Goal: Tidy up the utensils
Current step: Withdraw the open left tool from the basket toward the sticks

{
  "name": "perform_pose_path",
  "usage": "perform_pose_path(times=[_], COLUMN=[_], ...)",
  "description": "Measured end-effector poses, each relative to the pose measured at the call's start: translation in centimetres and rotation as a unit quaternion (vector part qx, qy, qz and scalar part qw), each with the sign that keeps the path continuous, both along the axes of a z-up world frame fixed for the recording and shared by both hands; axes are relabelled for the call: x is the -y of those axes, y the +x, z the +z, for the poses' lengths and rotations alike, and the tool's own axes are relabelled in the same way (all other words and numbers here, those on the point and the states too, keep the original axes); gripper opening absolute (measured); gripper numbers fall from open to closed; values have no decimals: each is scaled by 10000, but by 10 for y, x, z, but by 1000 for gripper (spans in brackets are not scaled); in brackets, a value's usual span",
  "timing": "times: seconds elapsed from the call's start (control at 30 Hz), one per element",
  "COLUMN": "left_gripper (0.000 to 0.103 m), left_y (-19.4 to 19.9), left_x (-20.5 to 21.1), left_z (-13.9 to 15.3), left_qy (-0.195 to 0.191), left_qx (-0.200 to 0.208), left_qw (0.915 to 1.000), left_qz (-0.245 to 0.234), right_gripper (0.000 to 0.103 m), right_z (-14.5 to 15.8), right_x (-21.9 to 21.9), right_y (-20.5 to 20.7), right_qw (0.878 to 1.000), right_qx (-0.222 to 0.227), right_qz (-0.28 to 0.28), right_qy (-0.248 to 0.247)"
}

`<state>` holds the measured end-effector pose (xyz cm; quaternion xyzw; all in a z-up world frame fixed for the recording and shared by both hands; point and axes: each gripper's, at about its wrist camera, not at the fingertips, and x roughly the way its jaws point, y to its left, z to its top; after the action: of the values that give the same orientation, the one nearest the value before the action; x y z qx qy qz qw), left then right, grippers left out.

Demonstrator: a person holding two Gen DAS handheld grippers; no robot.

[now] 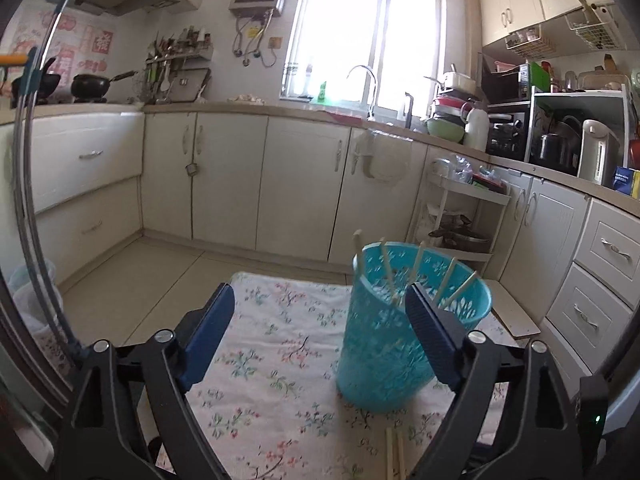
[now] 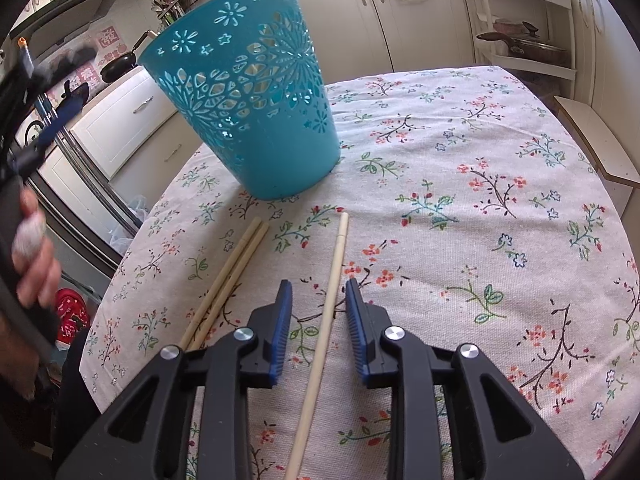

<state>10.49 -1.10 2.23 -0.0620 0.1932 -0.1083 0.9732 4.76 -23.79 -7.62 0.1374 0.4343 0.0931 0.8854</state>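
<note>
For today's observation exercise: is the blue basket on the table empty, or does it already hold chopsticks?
Not empty. In the left wrist view, several chopsticks stand inside the blue basket, tips leaning above its rim.

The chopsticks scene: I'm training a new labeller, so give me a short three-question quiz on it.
1. True or false: the basket lies on its side.
2. How many chopsticks still lie on the cloth?
3. The right gripper is: A) shut on the single chopstick; B) open, straddling it; C) over the pair.

Key:
1. False. It stands upright, with chopsticks sticking out of its top.
2. Three: a pair side by side and a single one.
3. B. The single chopstick runs between the pads, with gaps on both sides.
</note>
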Motion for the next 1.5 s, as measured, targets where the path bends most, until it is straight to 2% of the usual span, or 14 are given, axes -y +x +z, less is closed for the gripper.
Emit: perform_pose_path(times=[0.17,0.3,0.37,0.4,0.5,0.57,0.7,0.83,0.87,0.9,1.1,1.2,1.33,1.5], left_gripper=[90,93,96,96,96,96,96,96,96,96,96,96,96,96], left_y=[12,22,24,29,36,37,37,39,39,39,40,40,42,42], left_x=[-11,-5,-2,-2,-4,-5,0,6,7,7,8,7,7,8], left_z=[-50,-79,-88,-93,-102,-104,-106,-106,-106,-106,-108,-109,-110,-111], left_qy=[38,296,336,344,308,262,382,557,575,581,612,619,592,614], left_qx=[-848,-1257,-1418,-1637,-1948,-1993,-2040,-2091,-2103,-2121,-2191,-2206,-2250,-2288], left_qw=[9964,9916,9893,9859,9803,9795,9782,9763,9759,9755,9738,9734,9725,9715], left_qz=[76,2,5,16,94,93,97,81,75,68,60,62,60,41], right_gripper=[28,22,16,13,13,13,17,16,10,8,8,7,6,6], right_z=[0,3,3,3,4,5,3,1,1,2,3,4,6,21], right_x=[0,-14,-17,-18,-16,-12,-5,-15,-19,-21,-19,-23,-19,-7], right_y=[2,3,3,3,2,2,1,3,4,4,1,0,-3,-17], right_qw=[9999,9981,9968,9962,9961,9966,9974,9959,9950,9946,9951,9940,9970,9991], right_qx=[-44,-47,-70,-98,-223,-377,-359,-229,-211,-240,-356,-337,-339,-141], right_qz=[-93,-164,-161,-158,91,328,255,177,203,277,426,438,397,355], right_qy=[-33,-598,-779,-853,-845,-660,-576,-854,-957,-970,-817,-939,-575,171])
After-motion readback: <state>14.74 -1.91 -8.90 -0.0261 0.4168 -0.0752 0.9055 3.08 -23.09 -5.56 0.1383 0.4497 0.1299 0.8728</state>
